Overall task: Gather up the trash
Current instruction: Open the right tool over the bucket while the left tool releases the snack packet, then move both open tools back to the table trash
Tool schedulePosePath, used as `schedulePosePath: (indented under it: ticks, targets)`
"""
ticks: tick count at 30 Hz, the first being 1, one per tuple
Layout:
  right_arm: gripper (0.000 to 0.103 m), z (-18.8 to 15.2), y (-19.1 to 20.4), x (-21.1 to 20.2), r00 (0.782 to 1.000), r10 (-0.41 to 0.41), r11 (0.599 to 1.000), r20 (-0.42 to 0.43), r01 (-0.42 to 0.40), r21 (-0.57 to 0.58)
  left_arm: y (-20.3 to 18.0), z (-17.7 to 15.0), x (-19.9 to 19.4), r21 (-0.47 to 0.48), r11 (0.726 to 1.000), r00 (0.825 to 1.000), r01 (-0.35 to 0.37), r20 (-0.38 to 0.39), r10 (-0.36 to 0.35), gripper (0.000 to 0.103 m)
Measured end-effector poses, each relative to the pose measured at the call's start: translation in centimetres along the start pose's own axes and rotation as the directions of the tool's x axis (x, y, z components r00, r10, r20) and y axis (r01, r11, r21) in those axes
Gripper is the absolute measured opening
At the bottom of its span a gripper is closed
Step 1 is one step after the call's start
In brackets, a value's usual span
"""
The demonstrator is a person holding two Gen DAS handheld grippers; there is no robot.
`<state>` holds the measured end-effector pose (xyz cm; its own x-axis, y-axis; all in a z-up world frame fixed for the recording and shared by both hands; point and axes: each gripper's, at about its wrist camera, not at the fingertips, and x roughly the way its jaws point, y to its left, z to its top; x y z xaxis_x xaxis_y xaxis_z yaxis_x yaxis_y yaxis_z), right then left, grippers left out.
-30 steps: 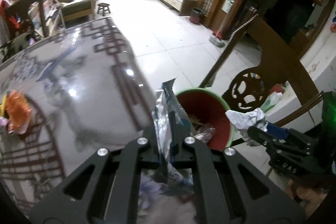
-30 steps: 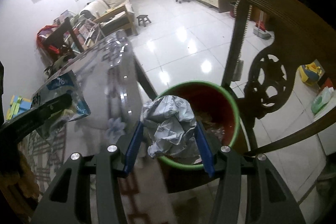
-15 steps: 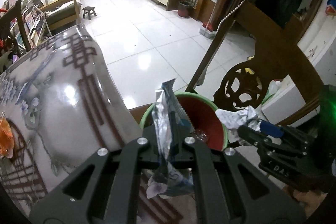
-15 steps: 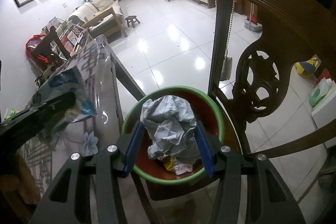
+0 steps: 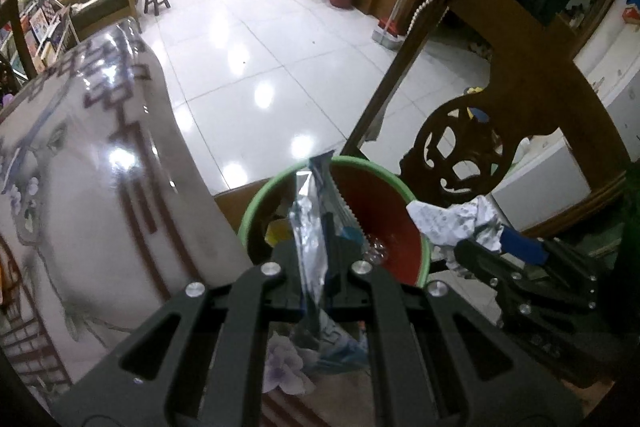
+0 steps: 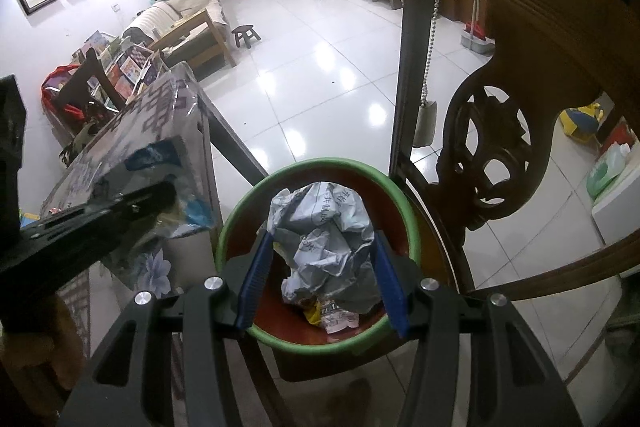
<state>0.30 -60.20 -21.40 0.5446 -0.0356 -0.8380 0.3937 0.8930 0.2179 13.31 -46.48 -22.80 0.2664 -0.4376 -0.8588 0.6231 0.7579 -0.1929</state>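
Trash sits in both of our claws, and both hover at the round bin (image 6: 414,231), a red-lined pail with a green rim that stands between the table (image 5: 80,195) edge and a carved wooden chair (image 6: 496,155). Our left claw (image 5: 318,259) is squeezed fully together on a silver-and-blue foil snack wrapper (image 5: 310,227), which stands upright between the pads with its serrated top edge reaching over the near rim of the bin; the wrapper's lower end hangs down behind the claw, above the flower-patterned table surface. In the right wrist view that same wrapper (image 6: 160,163) shows at the left, still beside the bin and over the table edge, not over the opening. Our right claw (image 6: 322,267) is about half open, its blue pads (image 6: 256,275) pressing on either side of a crumpled ball of printed paper (image 6: 324,231), and the ball hangs directly above the mouth of the bin. Beneath it, at the bottom of the bin, we can see other scraps already lying there, among them a yellow piece and a small printed wrapper (image 6: 332,315). A bead chain (image 6: 434,11) hangs from the chair's top rail. Behind everything stretches a glossy white tiled floor (image 5: 256,39) with a small dark stool (image 5: 156,1).
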Motion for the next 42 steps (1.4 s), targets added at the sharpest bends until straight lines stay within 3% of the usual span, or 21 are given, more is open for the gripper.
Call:
schedulePosePath:
  ticks: [10,13,17,19,21,28,31,37,42]
  targets:
    - [0.049,0.0,-0.4,0.1,1.0,-0.021,1.0,-0.003,0.021,-0.002,-0.5,-0.8,1.3,0.031,0.999,0.999,-0.02,-0.026,0.021,0.007]
    - [0.049,-0.1,-0.5,0.3,1.0,-0.025,1.0,-0.008,0.025,0.001,-0.2,-0.9,1.2,0.029,0.999,0.999,-0.028,-0.025,0.028,0.023]
    - [0.049,0.0,-0.3,0.3,1.0,-0.028,1.0,-0.01,0.028,-0.006,0.3,-1.0,0.6,0.015,0.999,0.999,-0.037,-0.013,0.037,0.035]
    - [0.049,0.0,-0.3,0.3,1.0,-0.029,1.0,-0.011,0.029,-0.006,0.3,-0.9,0.5,0.004,0.999,0.999,-0.041,-0.007,0.041,0.049]
    - [0.05,0.0,-0.3,0.4,1.0,-0.028,1.0,-0.011,0.028,-0.005,0.5,-1.0,0.1,-0.008,0.999,0.999,-0.038,0.008,0.038,0.054]
    - [0.05,0.2,-0.2,1.2,0.999,-0.038,0.999,-0.022,0.037,-0.024,0.6,-1.5,-1.9,-0.023,0.999,0.999,-0.03,0.031,0.031,0.056]
    - [0.05,0.2,0.3,1.7,0.998,-0.044,0.998,-0.036,0.043,-0.04,0.8,-2.5,-3.8,-0.02,0.999,0.998,-0.035,0.057,0.036,0.064]
    - [0.05,0.1,1.8,3.0,0.997,-0.054,0.996,-0.059,0.05,-0.075,1.9,-4.1,-6.7,-0.062,0.997,0.995,-0.036,0.087,0.042,0.065]
    - [0.06,-0.2,3.4,3.6,0.995,-0.084,0.989,-0.06,0.077,-0.123,3.3,-5.2,-9.5,-0.091,0.995,0.99,-0.045,0.126,0.057,0.065]
